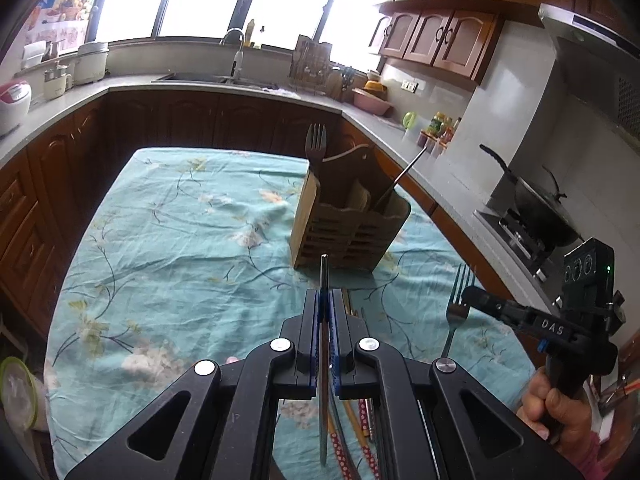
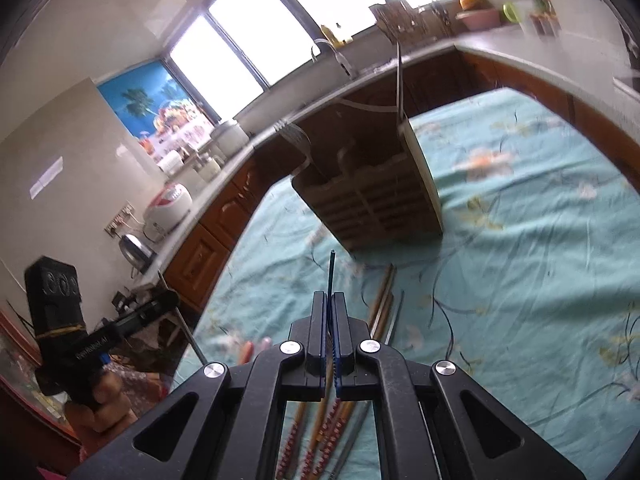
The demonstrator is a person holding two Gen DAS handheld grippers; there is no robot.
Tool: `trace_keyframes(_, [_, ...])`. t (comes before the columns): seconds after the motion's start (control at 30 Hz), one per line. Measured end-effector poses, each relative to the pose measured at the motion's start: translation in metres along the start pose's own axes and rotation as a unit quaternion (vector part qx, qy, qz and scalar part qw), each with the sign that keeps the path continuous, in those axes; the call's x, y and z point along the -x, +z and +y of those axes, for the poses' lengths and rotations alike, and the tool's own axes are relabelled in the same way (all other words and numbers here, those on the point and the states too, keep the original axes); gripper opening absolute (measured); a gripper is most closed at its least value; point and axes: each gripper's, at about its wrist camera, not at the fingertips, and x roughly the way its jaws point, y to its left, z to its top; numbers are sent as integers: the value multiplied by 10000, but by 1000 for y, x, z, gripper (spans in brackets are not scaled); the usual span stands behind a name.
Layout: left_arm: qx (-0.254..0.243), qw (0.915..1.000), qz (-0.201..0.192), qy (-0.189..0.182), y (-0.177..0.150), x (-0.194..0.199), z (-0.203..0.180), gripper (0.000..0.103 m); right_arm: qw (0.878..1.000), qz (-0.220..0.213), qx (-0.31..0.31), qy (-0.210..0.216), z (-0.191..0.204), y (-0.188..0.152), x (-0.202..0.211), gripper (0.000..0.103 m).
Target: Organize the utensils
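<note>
A brown wooden utensil caddy point(image 1: 348, 220) point(image 2: 376, 196) stands on the teal floral tablecloth point(image 1: 180, 240). Out of it stick a wooden fork point(image 1: 316, 138) and a metal handle point(image 1: 410, 168). My left gripper point(image 1: 325, 294) is shut on a thin metal utensil point(image 1: 324, 272), seen edge-on just short of the caddy. At the right, my right gripper point(image 1: 467, 295) is shut on a metal fork point(image 1: 462, 284), tines up, lifted off the cloth. In the right wrist view the right gripper point(image 2: 330, 296) clamps that fork point(image 2: 331, 272) edge-on, and the left gripper point(image 2: 170, 300) is at the left. Several chopsticks point(image 2: 382, 304) point(image 1: 362, 420) lie below.
A grey counter point(image 1: 240, 86) with wooden cabinets wraps around the table, carrying a sink point(image 1: 192, 77), rice cookers point(image 1: 14, 100) and a wok point(image 1: 540, 208) on the stove. A person's hand point(image 1: 556, 404) holds the right gripper. A lidded tub point(image 1: 18, 392) sits at the left.
</note>
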Motion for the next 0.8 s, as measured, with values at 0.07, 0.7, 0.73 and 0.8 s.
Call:
trace_keyframes(0.07, [-2, 10000, -59, -10, 2, 4, 0, 3, 9999, -125, 19, 32, 1, 5, 3, 2])
trace_keyframes(0.7, [254, 9971, -704, -131, 37, 3, 5, 3, 9946, -995, -85, 296, -2, 56, 14, 2])
trace_keyframes(0.73, [259, 9968, -746, -145, 42, 2, 5, 3, 9940, -1043, -73, 312, -2, 60, 14, 2])
trace_keyframes(0.8, [280, 9959, -842, -150, 49, -1, 5, 3, 9931, -1123, -51, 336, 0, 69, 13, 2])
